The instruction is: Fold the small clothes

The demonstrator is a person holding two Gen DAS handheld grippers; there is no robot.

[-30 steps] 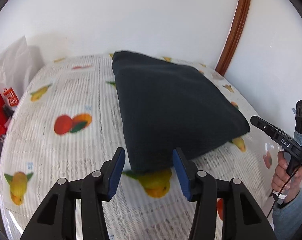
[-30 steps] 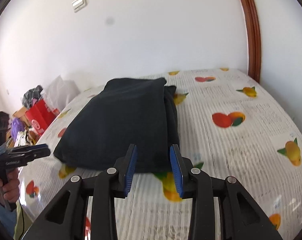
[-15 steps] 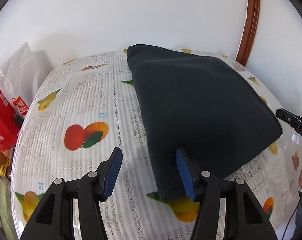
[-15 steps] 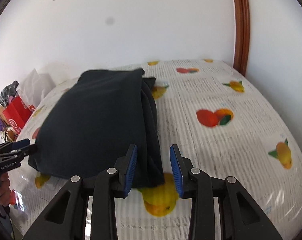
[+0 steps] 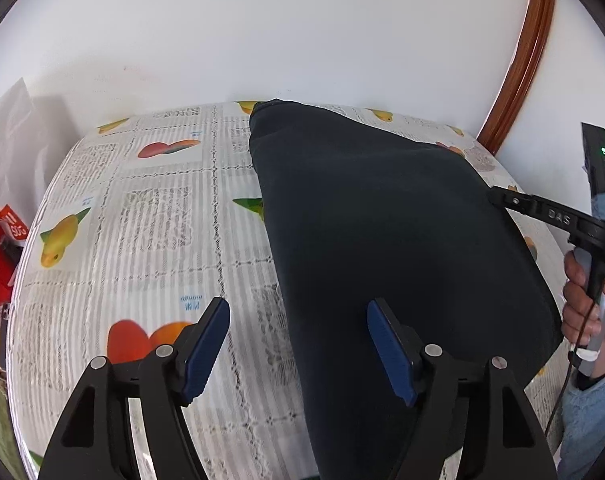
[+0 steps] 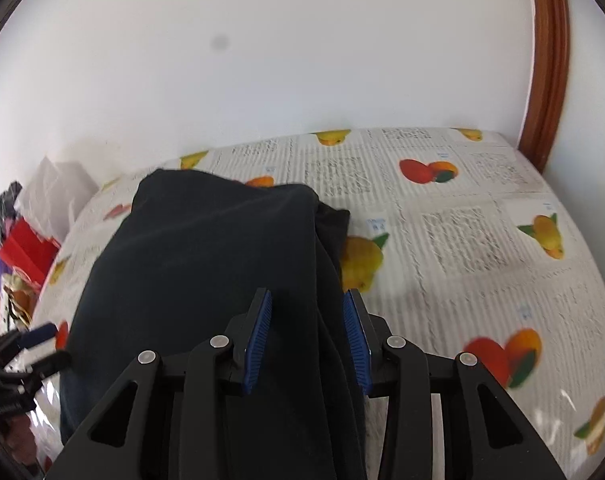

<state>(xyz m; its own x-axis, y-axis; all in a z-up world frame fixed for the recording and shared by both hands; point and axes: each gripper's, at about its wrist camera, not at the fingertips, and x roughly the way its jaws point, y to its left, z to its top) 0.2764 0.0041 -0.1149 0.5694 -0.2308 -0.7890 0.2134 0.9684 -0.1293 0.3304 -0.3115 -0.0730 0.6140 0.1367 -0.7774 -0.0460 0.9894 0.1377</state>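
Dark garment lies part-folded on desk btwn both tools' spread fingers, neither pinching; approx. one fold left.

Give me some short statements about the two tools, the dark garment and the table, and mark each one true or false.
1. The dark garment lies on the fruit-print tablecloth. True.
2. The left tool is shut on the garment. False: its jaws stand wide open, straddling the garment's left edge.
3. The right tool has its jaws on either side of the garment's right edge. True.
4. The garment is bright red. False: it is dark navy or black.
5. The tablecloth is plain white. False: it carries fruit pictures and grey patterned squares.
6. A red bag sits beyond the table's left side. True.
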